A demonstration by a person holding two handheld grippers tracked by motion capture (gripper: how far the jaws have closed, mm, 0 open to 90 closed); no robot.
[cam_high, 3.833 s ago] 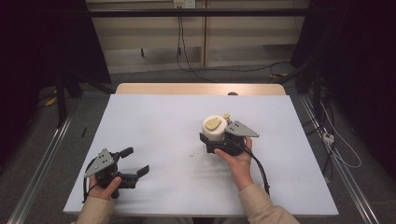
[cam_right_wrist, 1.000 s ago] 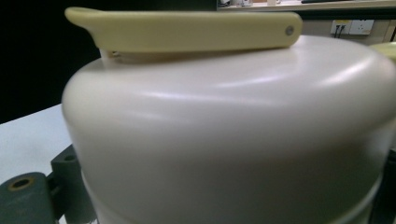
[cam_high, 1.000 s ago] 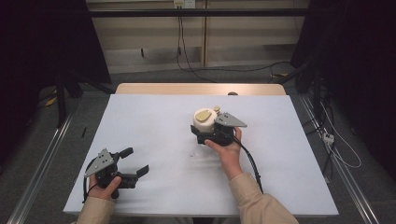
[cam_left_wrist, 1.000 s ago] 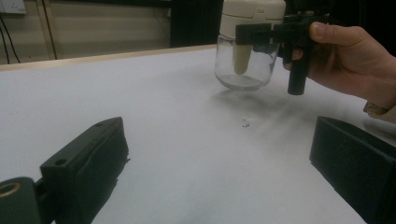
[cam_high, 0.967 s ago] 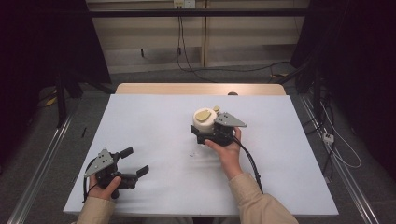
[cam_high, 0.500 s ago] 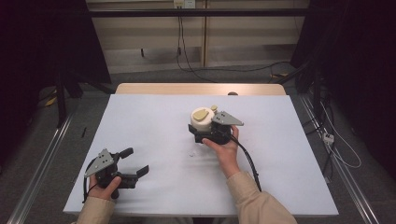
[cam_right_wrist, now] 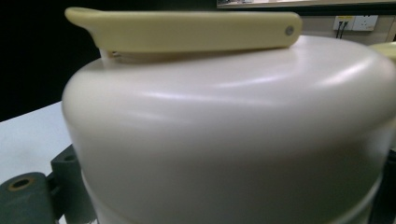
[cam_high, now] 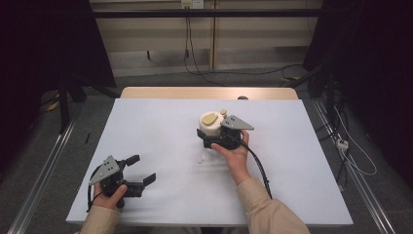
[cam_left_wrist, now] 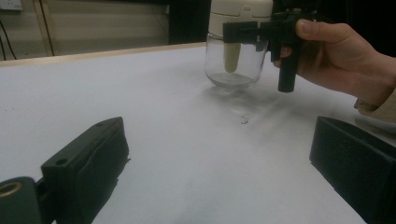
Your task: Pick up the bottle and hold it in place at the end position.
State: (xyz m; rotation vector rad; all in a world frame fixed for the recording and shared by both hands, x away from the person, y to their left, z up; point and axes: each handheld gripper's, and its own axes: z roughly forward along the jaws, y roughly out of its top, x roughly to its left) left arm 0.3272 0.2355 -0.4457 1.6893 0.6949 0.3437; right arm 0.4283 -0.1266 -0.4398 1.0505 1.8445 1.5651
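Two grippers are in use, and only one is loaded. Nearest the person, the left gripper rests low on the table with its black jaws spread wide and nothing between them. Ahead of it and to its right, the right gripper, held in the person's right hand, is clamped on a clear glass jar with a cream plastic lid; the jaws grip the jar at the collar just under the lid, and the jar's base appears to stand on the surface or just above it, which cannot be settled from these views. The lid carries a yellowish flip tab lying flat on top. Judgement: the step in hand is moving or positioning the jar, and it is best done by keeping the jar upright, the grip level at the collar, and any travel slow, since smooth glass may slip or tilt under a narrow clamp. A small pale speck lies on the surface just short of the jar. The white tabletop is otherwise bare, with a wooden edge at its far side. Beyond it, cables hang down a pale wall panel, dark curtains flank both sides, and metal rails run along the floor.
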